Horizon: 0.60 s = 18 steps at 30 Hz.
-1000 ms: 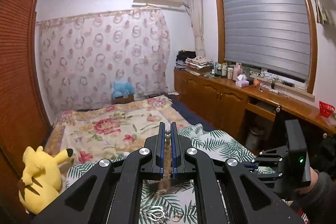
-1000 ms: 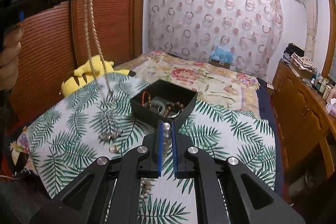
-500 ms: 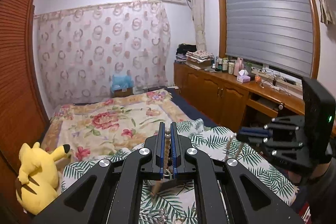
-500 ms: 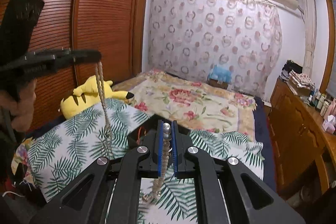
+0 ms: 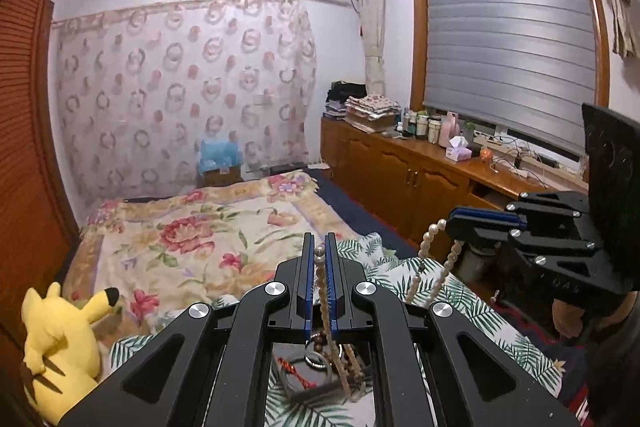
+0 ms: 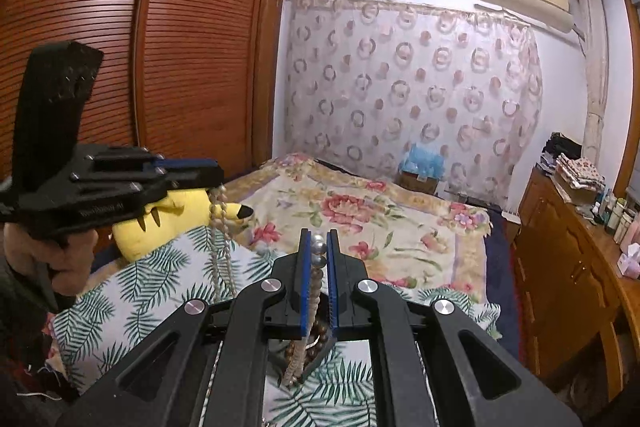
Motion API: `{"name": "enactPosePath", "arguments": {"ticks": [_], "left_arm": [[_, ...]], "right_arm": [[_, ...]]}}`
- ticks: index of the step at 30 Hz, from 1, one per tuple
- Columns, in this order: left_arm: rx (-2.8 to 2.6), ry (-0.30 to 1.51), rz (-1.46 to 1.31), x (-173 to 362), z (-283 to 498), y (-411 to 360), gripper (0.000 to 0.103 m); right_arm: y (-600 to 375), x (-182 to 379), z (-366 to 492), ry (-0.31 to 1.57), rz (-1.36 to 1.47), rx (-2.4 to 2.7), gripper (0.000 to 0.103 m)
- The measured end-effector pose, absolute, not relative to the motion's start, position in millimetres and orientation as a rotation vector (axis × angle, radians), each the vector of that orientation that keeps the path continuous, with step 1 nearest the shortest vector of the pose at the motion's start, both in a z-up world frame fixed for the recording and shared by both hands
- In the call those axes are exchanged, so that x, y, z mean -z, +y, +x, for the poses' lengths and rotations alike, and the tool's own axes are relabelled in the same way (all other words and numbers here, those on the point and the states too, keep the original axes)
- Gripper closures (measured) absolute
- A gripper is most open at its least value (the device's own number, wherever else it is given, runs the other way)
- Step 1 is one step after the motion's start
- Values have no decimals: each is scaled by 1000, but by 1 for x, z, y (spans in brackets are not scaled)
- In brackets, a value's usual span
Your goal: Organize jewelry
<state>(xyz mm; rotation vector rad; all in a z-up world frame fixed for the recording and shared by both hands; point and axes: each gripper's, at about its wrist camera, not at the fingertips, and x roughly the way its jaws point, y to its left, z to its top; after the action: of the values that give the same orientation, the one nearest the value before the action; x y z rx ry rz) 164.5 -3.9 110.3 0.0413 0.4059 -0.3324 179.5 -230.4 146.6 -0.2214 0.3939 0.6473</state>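
My left gripper (image 5: 319, 251) is shut on a thin bead necklace (image 5: 325, 303) that hangs down into the black jewelry box (image 5: 316, 373) below it. My right gripper (image 6: 319, 247) is shut on a pearl necklace (image 6: 311, 301) that also hangs toward the box (image 6: 316, 347). In the left wrist view the right gripper (image 5: 452, 223) shows at the right with pearls (image 5: 430, 247) looping from it. In the right wrist view the left gripper (image 6: 218, 179) shows at the left with its necklace (image 6: 219, 227) dangling. The box holds a dark ring, a red cord and brown beads.
The box sits on a palm-leaf cloth (image 6: 132, 291) over a bed with a floral blanket (image 5: 200, 247). A yellow plush toy (image 5: 56, 347) lies at the bed's left. A wooden wardrobe (image 6: 160, 67) stands left, a wooden counter with bottles (image 5: 440, 163) right.
Both grippers have risen and drawn closer together, lifting their necklaces higher. The box is now directly under both grippers, and the strands hang over it.
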Motion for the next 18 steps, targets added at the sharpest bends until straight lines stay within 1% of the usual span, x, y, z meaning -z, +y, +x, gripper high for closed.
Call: {"name": "enactPosePath", "arguments": {"ticks": [5, 9, 15, 18], "left_arm": [[346, 436, 35, -104, 189, 0, 99], [343, 481, 27, -87, 211, 8, 99], [350, 575, -14, -45, 231, 18, 99], [353, 604, -22, -33, 235, 18, 98]], "right_arm": [[-222, -156, 199, 388, -219, -662, 95], [-214, -158, 215, 384, -214, -667, 95], [-203, -146, 244, 416, -209, -663, 95], [-197, -132, 255, 446, -216, -662, 95]]}}
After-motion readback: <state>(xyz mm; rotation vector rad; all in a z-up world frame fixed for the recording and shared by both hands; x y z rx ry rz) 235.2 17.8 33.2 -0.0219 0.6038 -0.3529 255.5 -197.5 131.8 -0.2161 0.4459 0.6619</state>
